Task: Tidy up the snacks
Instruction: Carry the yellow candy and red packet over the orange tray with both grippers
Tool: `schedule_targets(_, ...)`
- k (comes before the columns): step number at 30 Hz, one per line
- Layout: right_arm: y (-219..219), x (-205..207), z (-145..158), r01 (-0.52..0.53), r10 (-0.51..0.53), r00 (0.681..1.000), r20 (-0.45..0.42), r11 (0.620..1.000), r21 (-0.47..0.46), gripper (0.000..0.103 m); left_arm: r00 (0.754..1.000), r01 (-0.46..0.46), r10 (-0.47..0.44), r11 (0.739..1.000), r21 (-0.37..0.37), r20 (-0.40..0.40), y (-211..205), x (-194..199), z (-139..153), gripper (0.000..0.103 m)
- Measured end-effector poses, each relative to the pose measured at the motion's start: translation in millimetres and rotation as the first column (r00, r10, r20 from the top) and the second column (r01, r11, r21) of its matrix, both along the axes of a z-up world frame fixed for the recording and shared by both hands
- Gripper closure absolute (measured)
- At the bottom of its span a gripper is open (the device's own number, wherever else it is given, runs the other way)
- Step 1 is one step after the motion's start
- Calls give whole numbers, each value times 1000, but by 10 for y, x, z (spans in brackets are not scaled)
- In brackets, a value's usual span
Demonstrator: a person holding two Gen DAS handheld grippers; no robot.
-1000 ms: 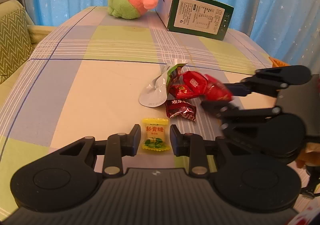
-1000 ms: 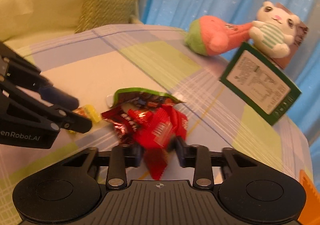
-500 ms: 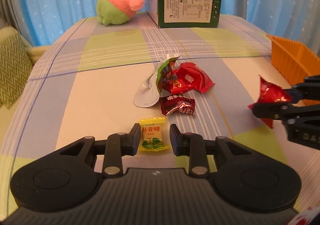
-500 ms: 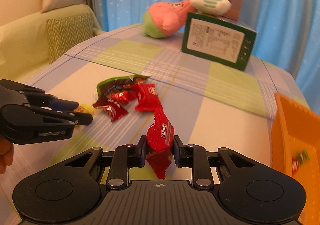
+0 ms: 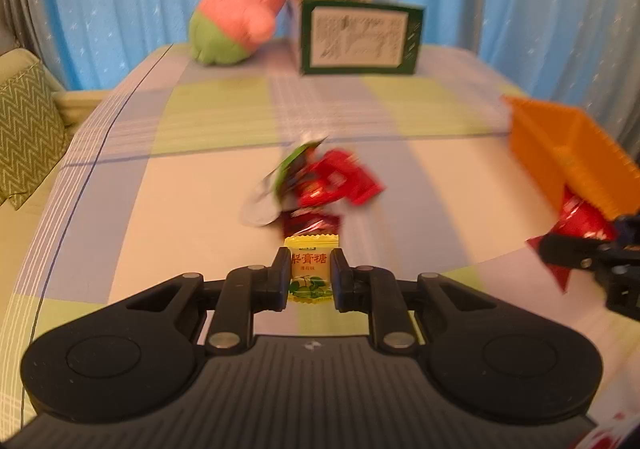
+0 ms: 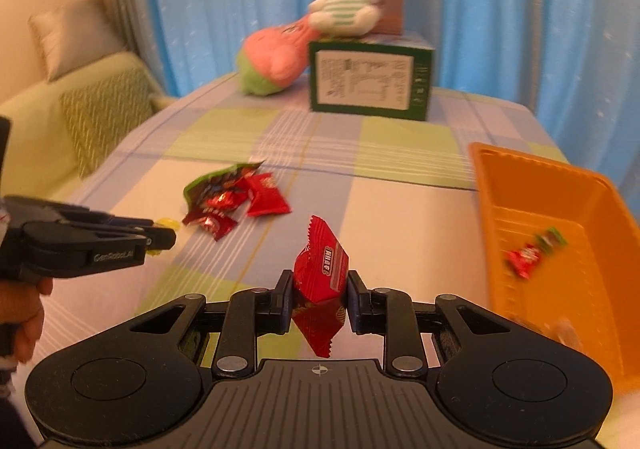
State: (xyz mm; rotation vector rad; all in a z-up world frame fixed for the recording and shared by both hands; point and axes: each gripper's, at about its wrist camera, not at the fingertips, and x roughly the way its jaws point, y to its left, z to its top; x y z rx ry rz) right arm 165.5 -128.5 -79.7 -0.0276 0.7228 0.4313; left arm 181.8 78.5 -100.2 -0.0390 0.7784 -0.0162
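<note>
Here a checked cloth [image 5: 208, 185] in lilac, green and cream covers the table before blue star-dotted curtains [image 6: 500, 9]. Only the right wrist view looks into the orange basket [image 6: 600, 233], where a red candy [image 6: 522, 259] lies, and reads "GenRobot.AI" on the left gripper [image 5: 310, 275], clenched on a yellow candy [image 5: 310, 271] with Chinese characters. The right gripper [image 6: 318, 303] grasps a red packet [image 6: 320, 277] beside the basket.

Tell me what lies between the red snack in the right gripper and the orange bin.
Nothing. In the right wrist view, only bare checked tablecloth separates the red snack from the orange bin; the snack pile lies on the other side.
</note>
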Motion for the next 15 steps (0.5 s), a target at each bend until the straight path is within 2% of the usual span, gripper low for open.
schedule_targets(7, -372, -259, 327, 83, -82, 997, -14, 994, 71, 76, 999, 31, -29, 998, -53, 43, -409, -321, 420, 85)
schedule_targets(15, -831, -537, 598, 174, -175, 985, -3, 980, 94, 76, 995, 85, -80, 992, -92, 56, -837, -608, 664, 85)
